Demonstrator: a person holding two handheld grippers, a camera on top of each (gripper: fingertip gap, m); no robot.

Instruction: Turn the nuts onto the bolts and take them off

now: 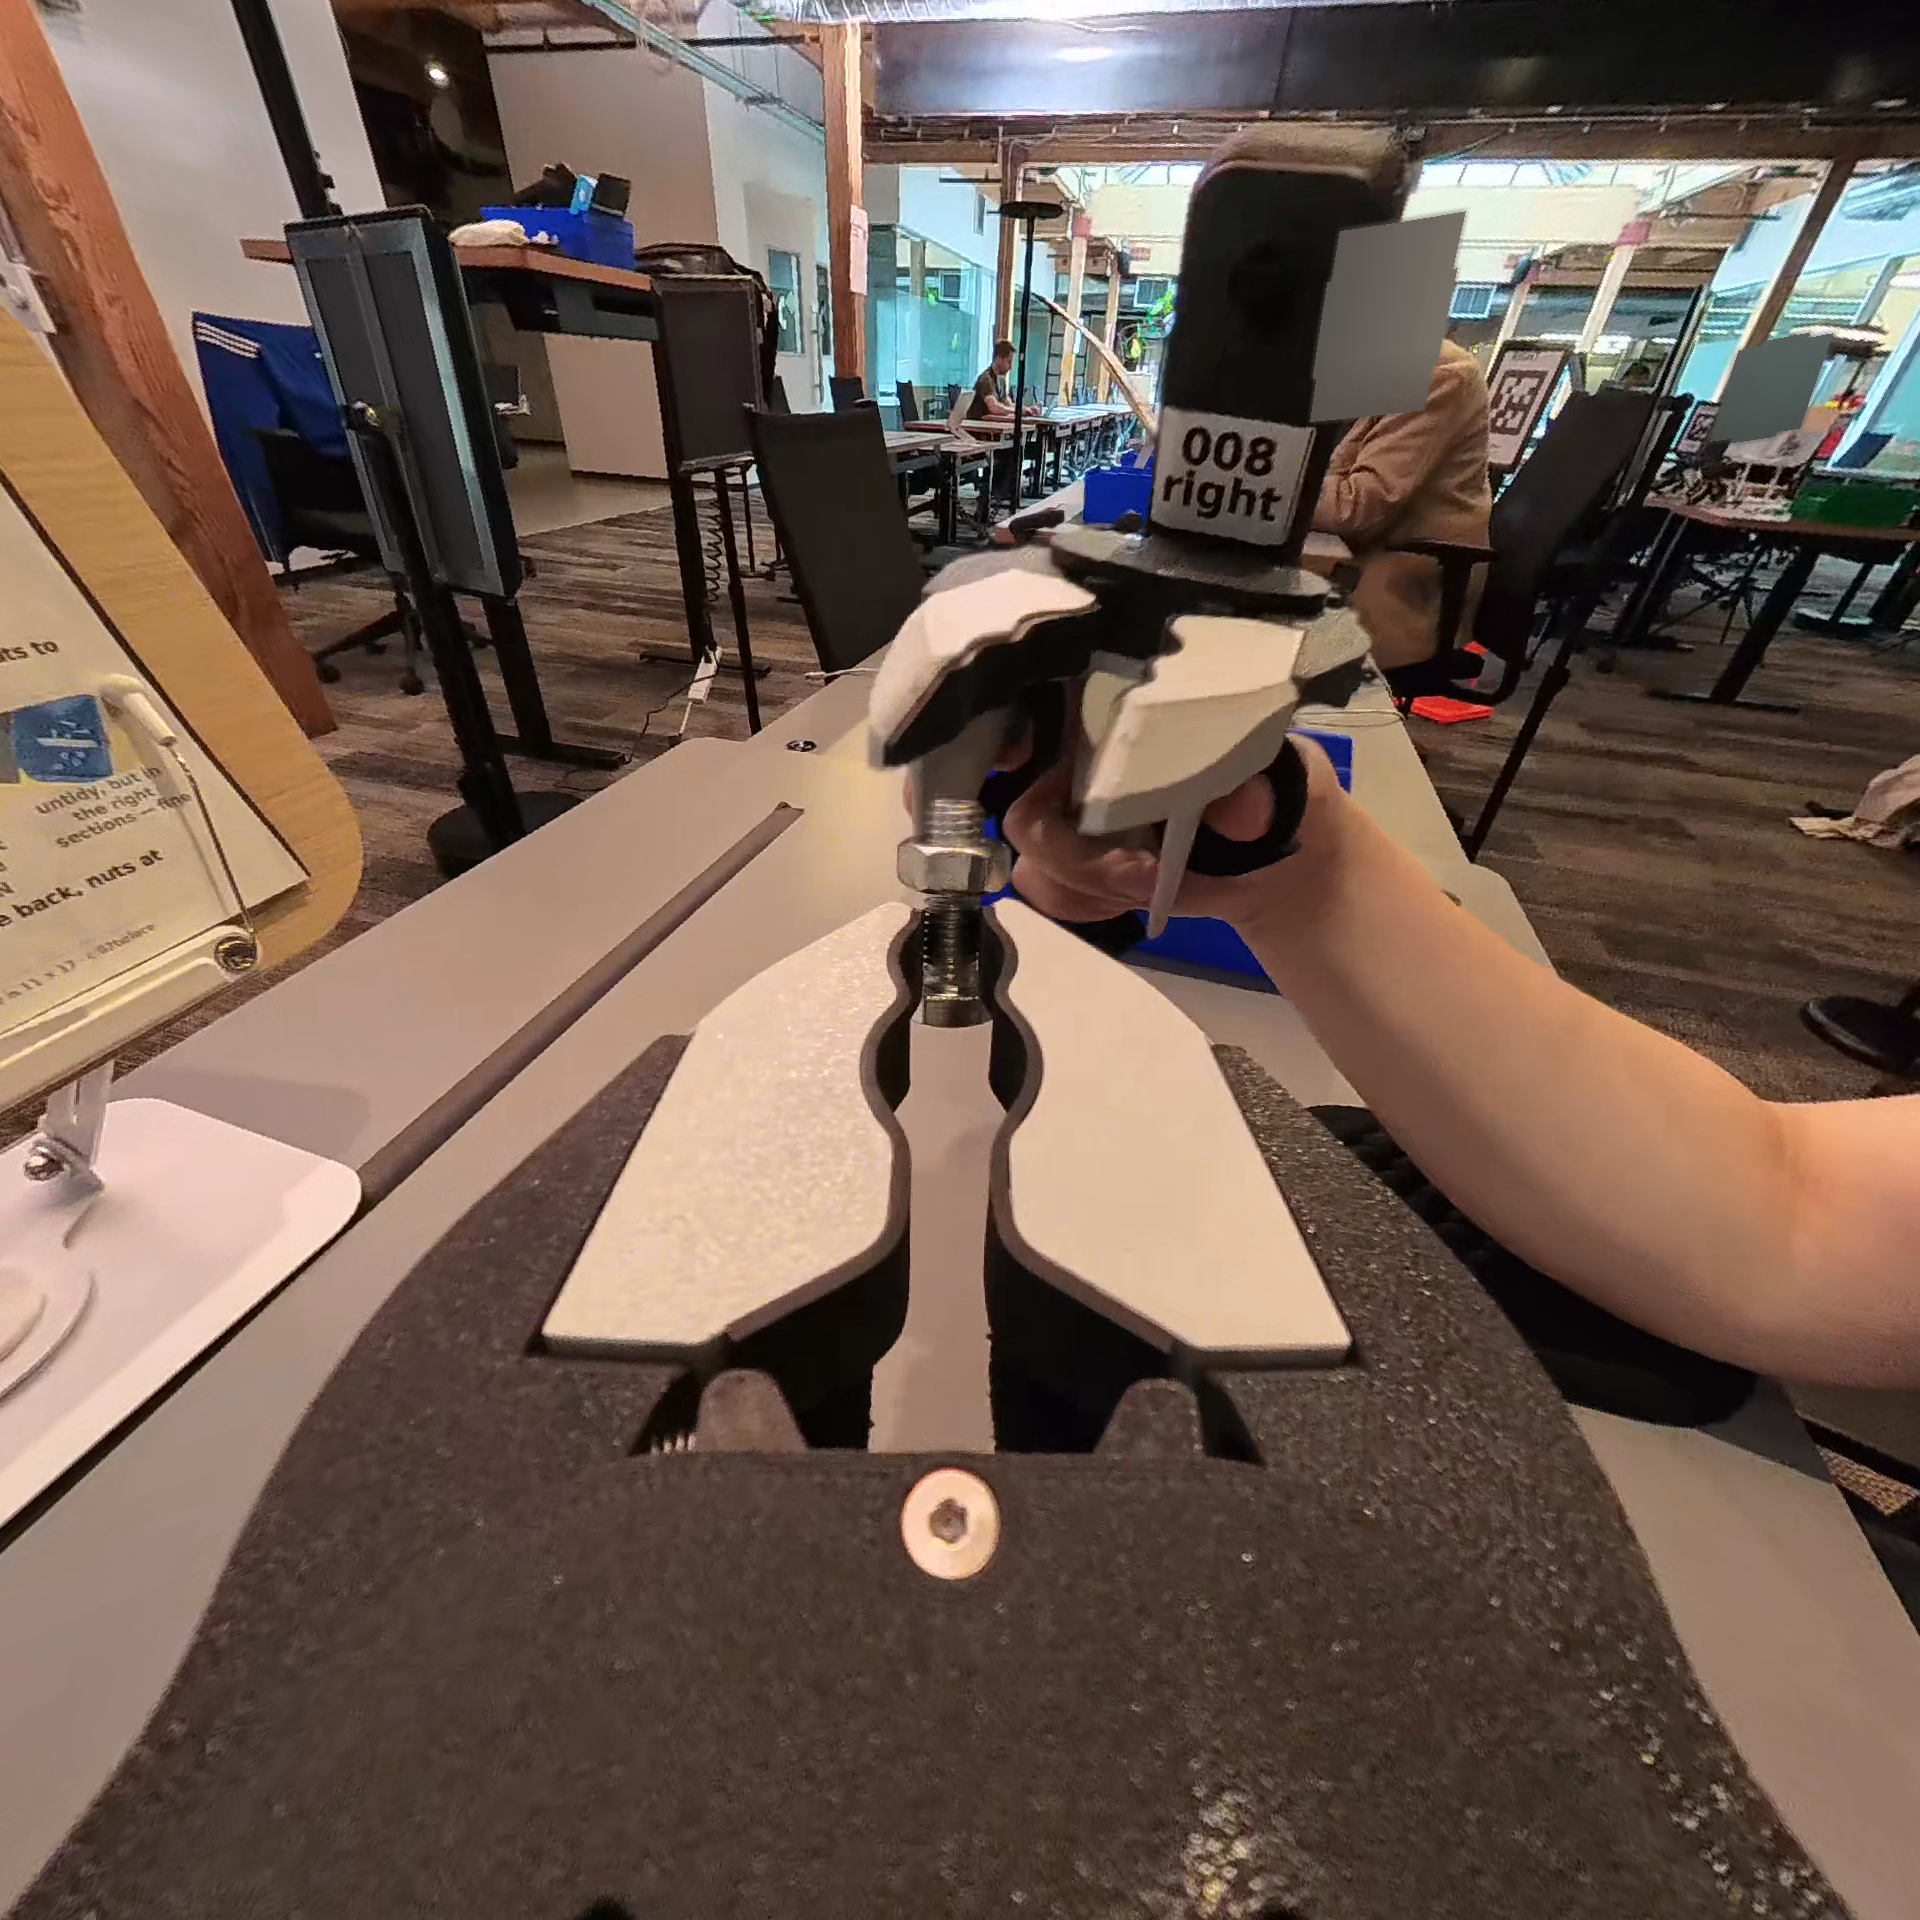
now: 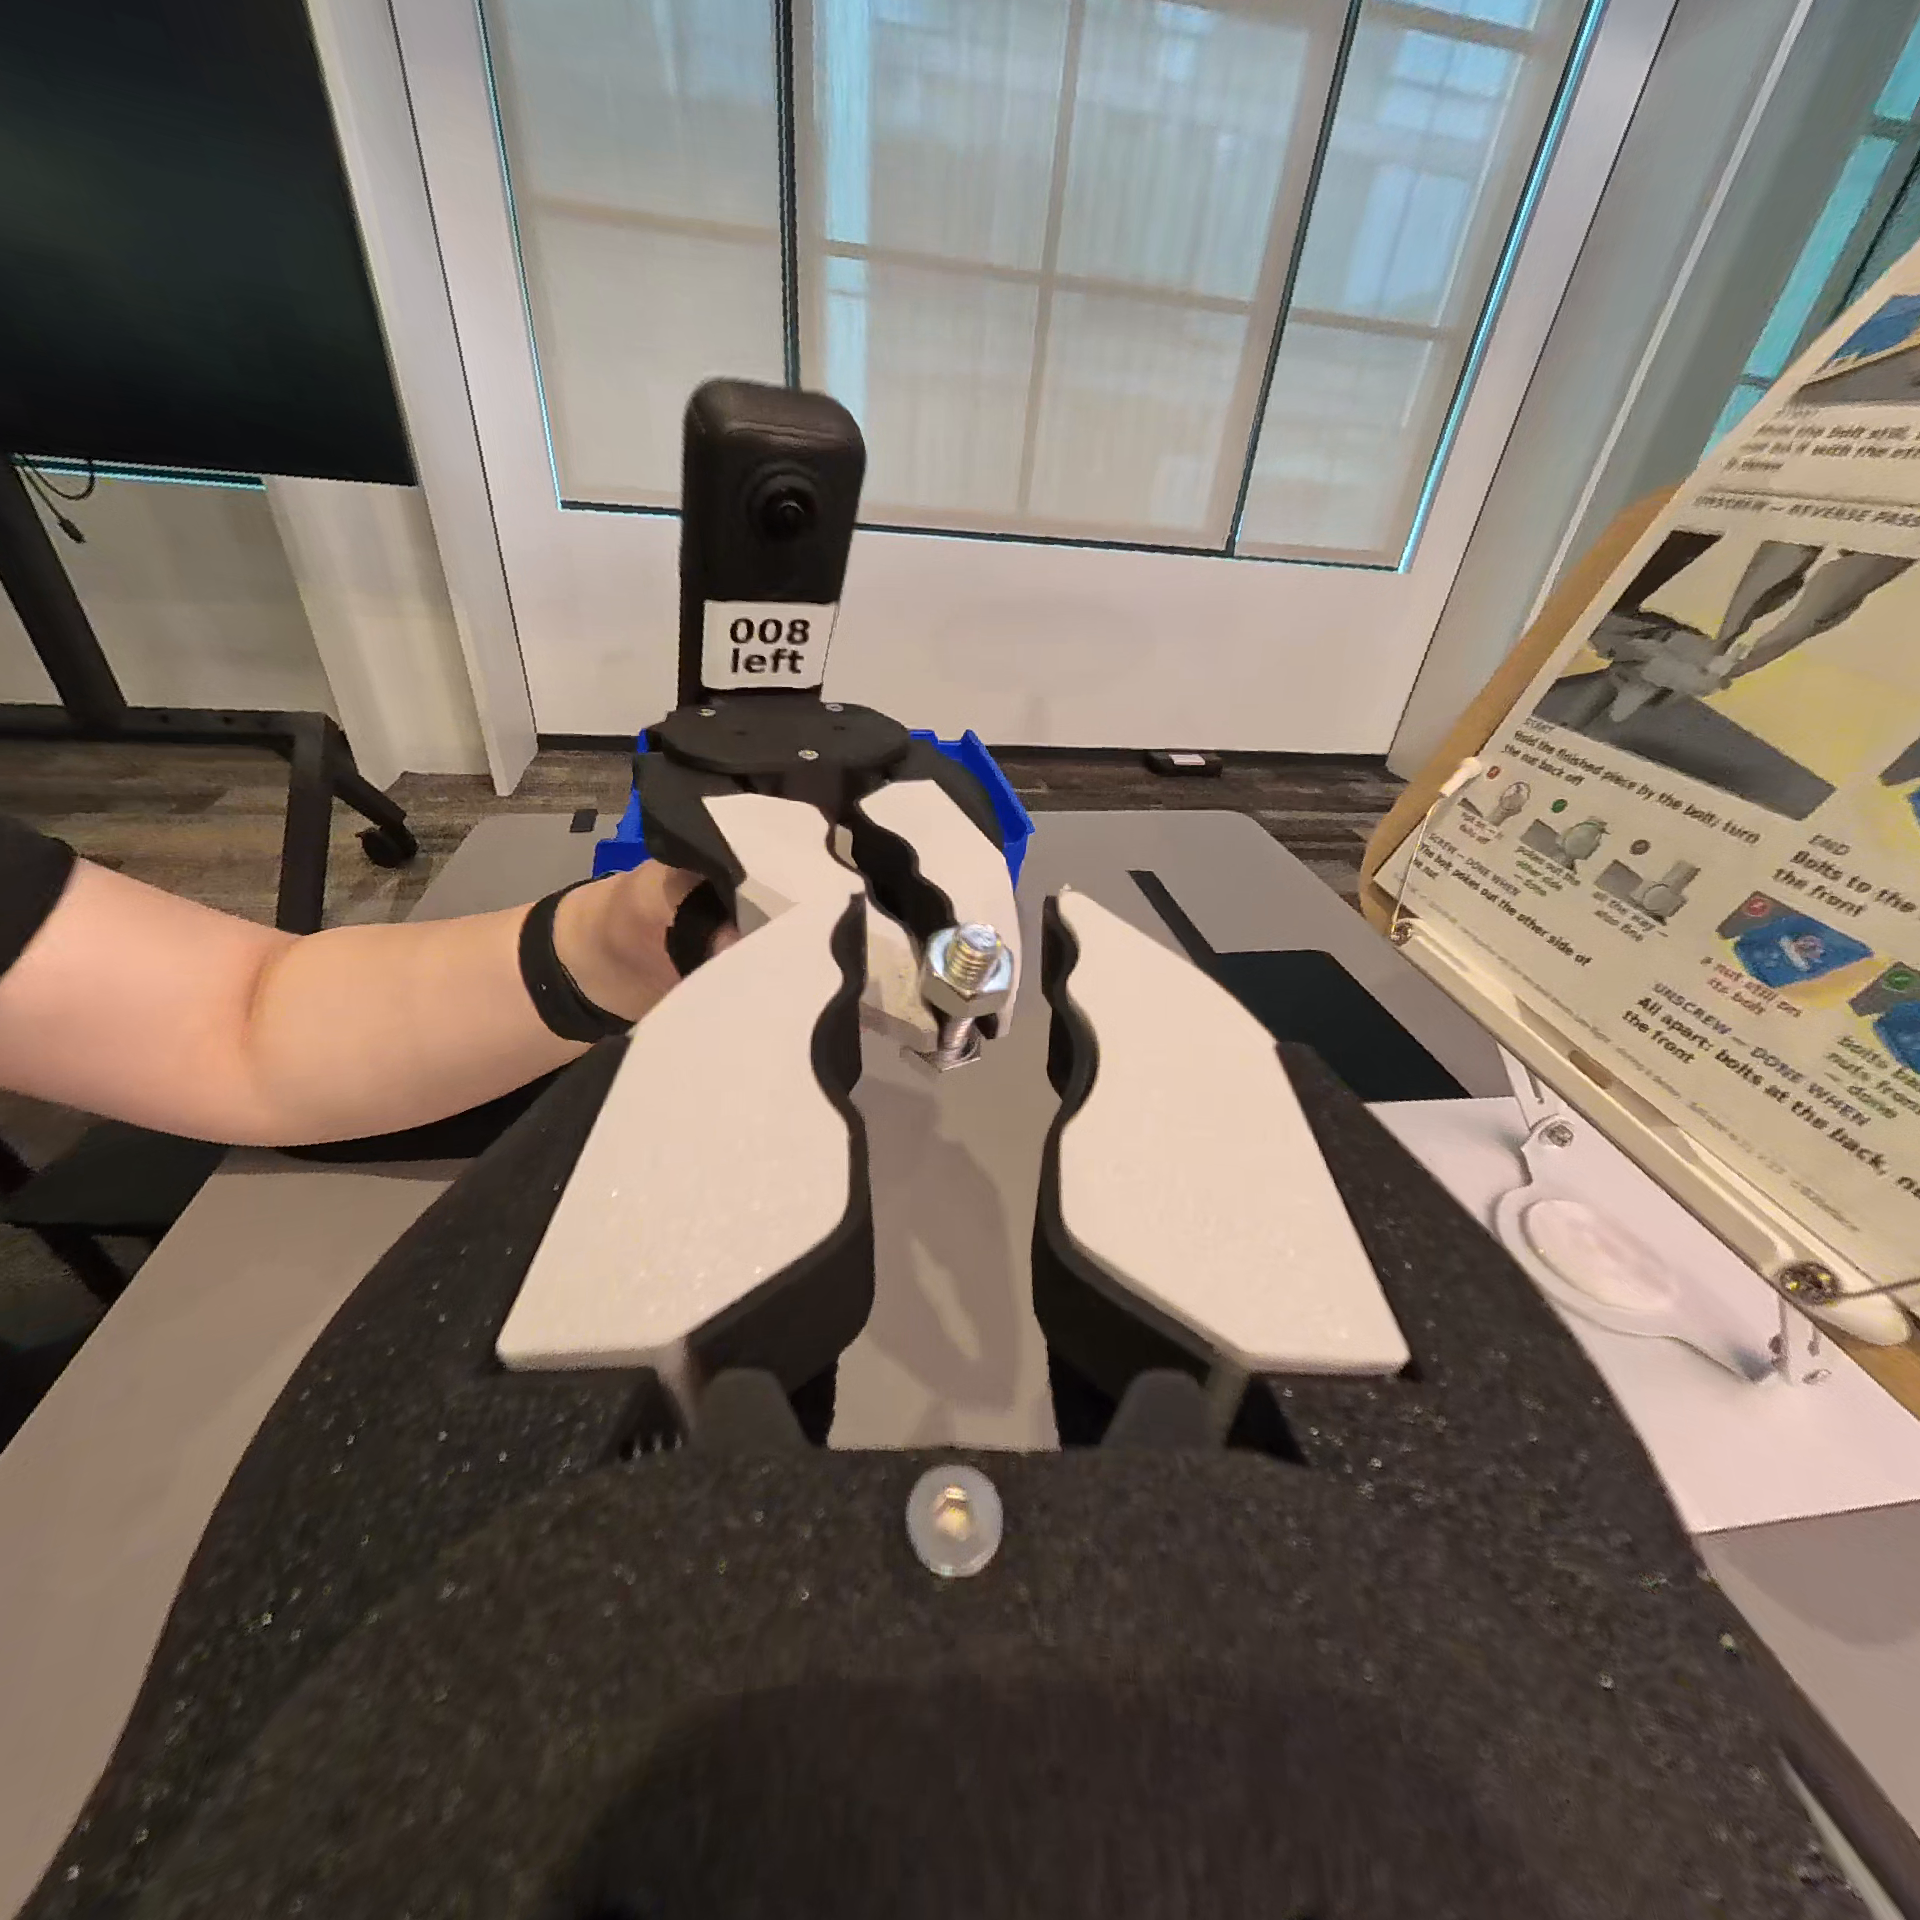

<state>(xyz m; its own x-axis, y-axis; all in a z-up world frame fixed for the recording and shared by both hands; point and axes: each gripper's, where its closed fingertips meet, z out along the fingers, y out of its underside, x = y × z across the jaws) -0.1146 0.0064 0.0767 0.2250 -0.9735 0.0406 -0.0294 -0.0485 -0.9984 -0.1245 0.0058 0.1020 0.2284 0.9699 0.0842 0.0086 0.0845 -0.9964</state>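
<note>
A grey desk (image 1: 436, 997) runs forward into an open office with a dark wood-plank floor (image 1: 623, 582). A thick wooden post (image 1: 114, 343) rises at the left edge, and another wooden column (image 1: 844, 187) stands farther back beside white walls. Black mesh chairs (image 1: 842, 540) and rows of work tables fill the middle distance, where a person (image 1: 1403, 488) in a tan top sits. A dark screen on a stand (image 1: 405, 405) is left of the chairs. Daylight comes through glazed partitions at the back. From the right wrist view, a tall white-framed window (image 2: 1039, 270) with frosted panes fills the wall, with a black monitor (image 2: 177, 229) to its left.
</note>
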